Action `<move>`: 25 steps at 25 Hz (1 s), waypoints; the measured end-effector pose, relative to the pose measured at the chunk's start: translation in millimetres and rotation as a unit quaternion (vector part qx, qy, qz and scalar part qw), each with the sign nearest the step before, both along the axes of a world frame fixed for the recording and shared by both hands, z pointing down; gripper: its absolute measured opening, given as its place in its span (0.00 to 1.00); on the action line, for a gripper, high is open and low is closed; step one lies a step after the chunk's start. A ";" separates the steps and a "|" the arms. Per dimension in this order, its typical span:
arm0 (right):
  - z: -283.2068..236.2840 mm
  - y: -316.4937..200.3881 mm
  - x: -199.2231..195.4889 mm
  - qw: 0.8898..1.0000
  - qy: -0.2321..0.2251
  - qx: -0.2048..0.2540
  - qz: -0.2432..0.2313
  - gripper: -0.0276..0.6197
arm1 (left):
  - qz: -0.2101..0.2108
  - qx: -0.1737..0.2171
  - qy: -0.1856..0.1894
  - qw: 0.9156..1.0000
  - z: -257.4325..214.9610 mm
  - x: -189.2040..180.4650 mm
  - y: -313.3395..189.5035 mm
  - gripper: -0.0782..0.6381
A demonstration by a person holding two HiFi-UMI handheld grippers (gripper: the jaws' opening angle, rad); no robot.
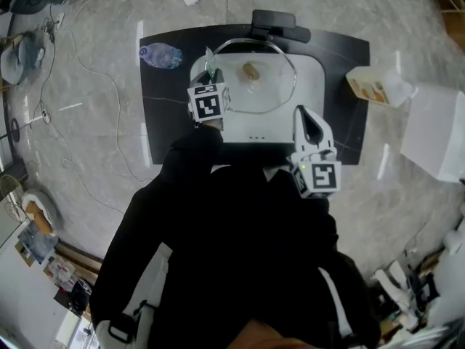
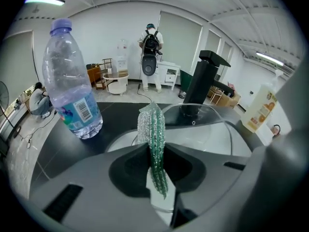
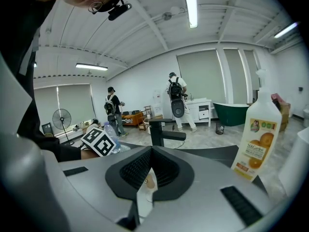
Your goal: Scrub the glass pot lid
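Ceiling tubes (image 3: 189, 4) give bright, even light. All 3 views bow at the edges; the 2 gripper views have dark, blurred corners.

One lid (image 1: 256, 86), one scrubber (image 2: 152, 129), two bottles (image 1: 161, 55) (image 1: 376, 87)

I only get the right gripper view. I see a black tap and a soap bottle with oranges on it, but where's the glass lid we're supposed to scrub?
Observer: The glass lid lies knob-up in the white sink, ahead and left of the right gripper.
Operator: What's the other gripper got?
Observer: The left gripper has its fingers shut on a sparkly green scrubber.
Operator: Is it scrubbing yet?
Observer: In the head view the scrubber's tip sits at the lid's left rim; I cannot tell whether it touches.
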State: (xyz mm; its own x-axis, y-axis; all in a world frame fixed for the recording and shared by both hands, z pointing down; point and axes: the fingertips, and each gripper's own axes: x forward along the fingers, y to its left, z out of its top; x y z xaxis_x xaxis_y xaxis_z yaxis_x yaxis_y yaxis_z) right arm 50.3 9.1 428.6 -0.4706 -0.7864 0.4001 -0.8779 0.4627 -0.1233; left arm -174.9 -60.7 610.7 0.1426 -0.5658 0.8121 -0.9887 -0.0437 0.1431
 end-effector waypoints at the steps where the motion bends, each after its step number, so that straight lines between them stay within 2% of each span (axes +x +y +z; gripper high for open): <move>1: -0.1 -1.5 0.7 1.000 0.000 0.000 -0.001 0.03 | 0.001 0.001 0.001 1.000 0.7 1.9 -3.1 0.19; 12: -1.0 -10.5 4.5 1.000 -0.017 -0.019 0.012 0.03 | 0.019 -0.016 0.019 1.000 13.5 19.2 -21.7 0.19; 15: 3.5 -12.2 12.7 1.000 -0.004 -0.013 0.015 0.03 | 0.025 -0.018 0.020 0.999 18.3 21.7 -26.2 0.19; 19: 4.7 -14.1 12.1 1.000 -0.011 -0.022 0.019 0.03 | 0.029 -0.023 0.021 0.999 22.4 23.6 -32.2 0.19; 25: 14.2 -15.3 16.0 1.000 0.000 -0.022 0.017 0.03 | 0.031 -0.027 0.019 0.999 26.2 26.0 -35.1 0.19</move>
State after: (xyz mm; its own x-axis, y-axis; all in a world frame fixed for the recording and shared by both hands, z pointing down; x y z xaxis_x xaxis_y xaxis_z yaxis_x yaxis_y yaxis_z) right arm 66.2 -6.2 442.8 -0.4439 -0.7835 0.4348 -0.8930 0.4267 -0.1429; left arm -148.8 -95.8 637.0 0.2081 -0.5103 0.8344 -0.9780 -0.0963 0.1850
